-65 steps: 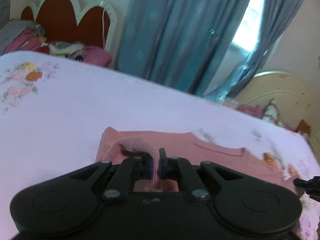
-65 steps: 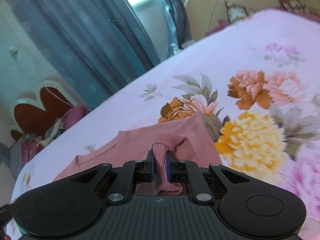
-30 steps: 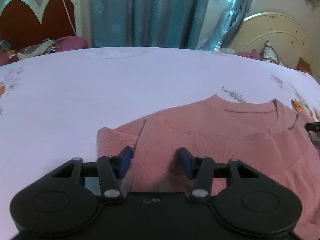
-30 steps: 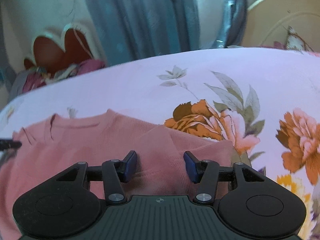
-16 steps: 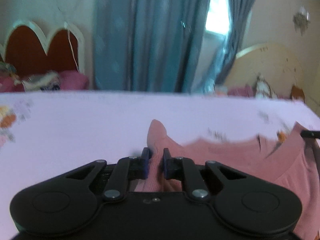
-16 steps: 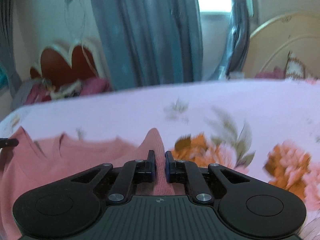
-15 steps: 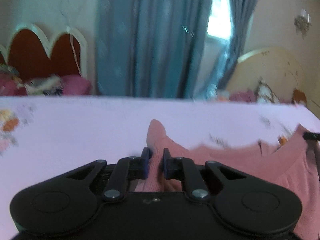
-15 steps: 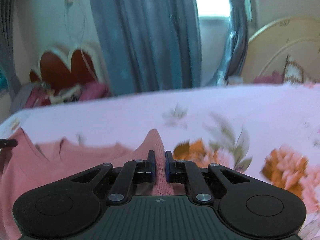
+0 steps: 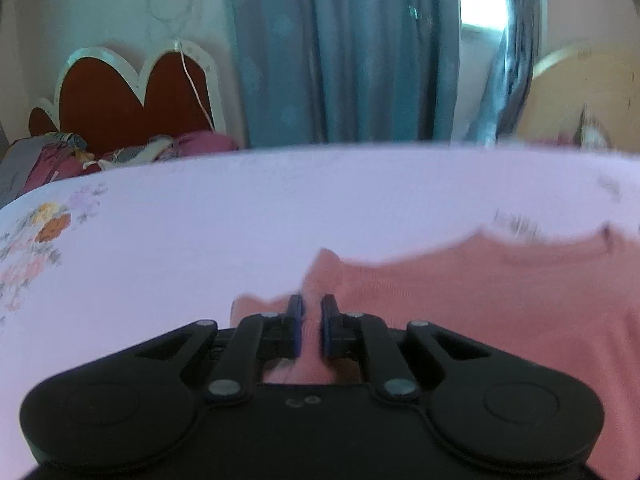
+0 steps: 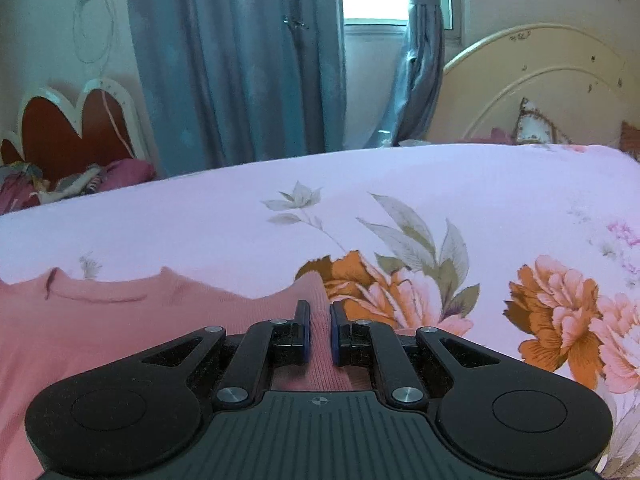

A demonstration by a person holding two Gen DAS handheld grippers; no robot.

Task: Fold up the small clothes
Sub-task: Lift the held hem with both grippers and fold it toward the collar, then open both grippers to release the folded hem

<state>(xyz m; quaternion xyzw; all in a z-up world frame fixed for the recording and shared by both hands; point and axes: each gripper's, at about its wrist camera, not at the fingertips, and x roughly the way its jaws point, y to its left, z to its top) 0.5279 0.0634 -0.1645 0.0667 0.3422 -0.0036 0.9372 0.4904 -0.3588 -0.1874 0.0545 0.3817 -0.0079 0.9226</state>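
A small pink knit sweater [image 9: 480, 292] lies on the bed, its neckline toward the far side. My left gripper [image 9: 311, 312] is shut on a pinched-up fold at the sweater's left edge, and the fabric rises in a peak just beyond the pads. In the right wrist view the same sweater [image 10: 120, 328] spreads to the left, and my right gripper [image 10: 319, 320] is shut on a fold at its right edge. Pink knit fills the narrow gap between both pairs of blue pads.
The bed has a pale lilac sheet [image 10: 440, 184] printed with orange and pink flowers [image 10: 560, 312]. A cream headboard [image 10: 540, 92] stands at the far right, blue curtains [image 10: 240, 68] behind, and a red scalloped headboard [image 9: 132, 96] with piled clothes [image 9: 60, 156] at the far left.
Both grippers went from open over the flat sweater to shut on its side edges, lifted the pinched folds, and have now tipped back down toward the bed.
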